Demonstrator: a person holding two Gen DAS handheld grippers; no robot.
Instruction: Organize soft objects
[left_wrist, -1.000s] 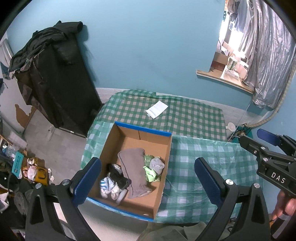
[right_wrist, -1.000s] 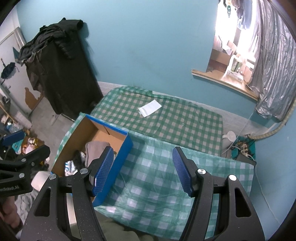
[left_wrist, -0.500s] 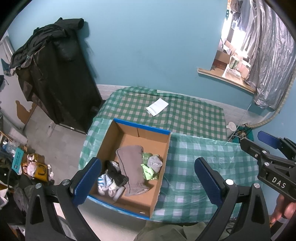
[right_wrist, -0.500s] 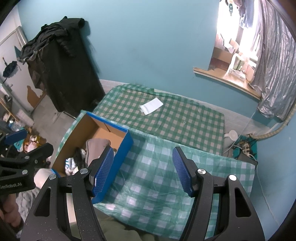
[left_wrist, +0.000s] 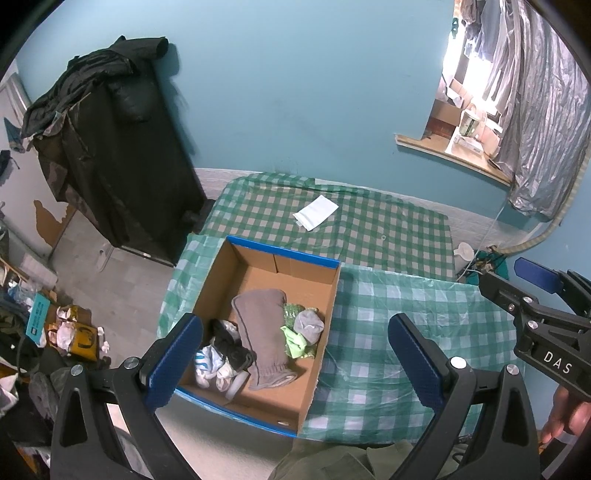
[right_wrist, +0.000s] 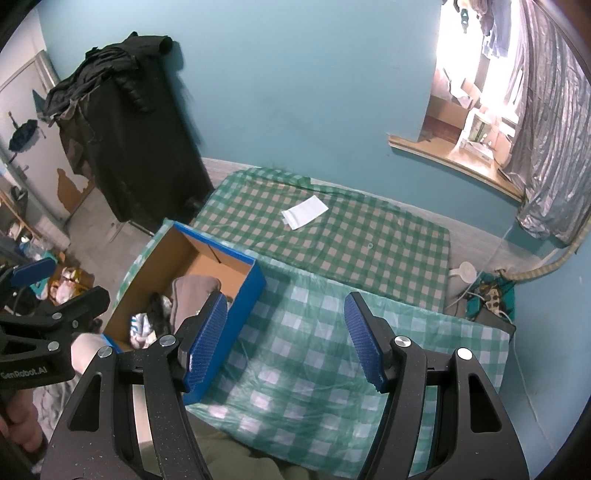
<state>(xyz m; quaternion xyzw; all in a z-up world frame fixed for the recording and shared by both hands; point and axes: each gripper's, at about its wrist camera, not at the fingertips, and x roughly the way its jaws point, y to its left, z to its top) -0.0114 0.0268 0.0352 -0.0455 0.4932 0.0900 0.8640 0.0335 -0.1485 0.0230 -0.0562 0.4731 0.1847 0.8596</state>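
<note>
A blue-edged cardboard box (left_wrist: 280, 258) stands on the green checked tablecloth (left_wrist: 406, 321). It holds a grey-brown cloth (left_wrist: 264, 332), a grey sock ball (left_wrist: 308, 325), green cloths (left_wrist: 295, 341), a black sock (left_wrist: 232, 350) and white-blue socks (left_wrist: 208, 365). My left gripper (left_wrist: 295, 358) is open and empty, held high above the box's near end. My right gripper (right_wrist: 290, 339) is open and empty above the cloth, right of the box (right_wrist: 251, 291).
A white paper (left_wrist: 316, 212) lies on the far part of the table. A dark coat-covered cabinet (left_wrist: 122, 155) stands at the back left. A window ledge (left_wrist: 454, 155) is at the back right. Clutter (left_wrist: 66, 332) covers the floor at left.
Both grippers have drawn back and up a little, so the box and table look slightly farther. Both stay open and empty. The box's contents have not moved.
</note>
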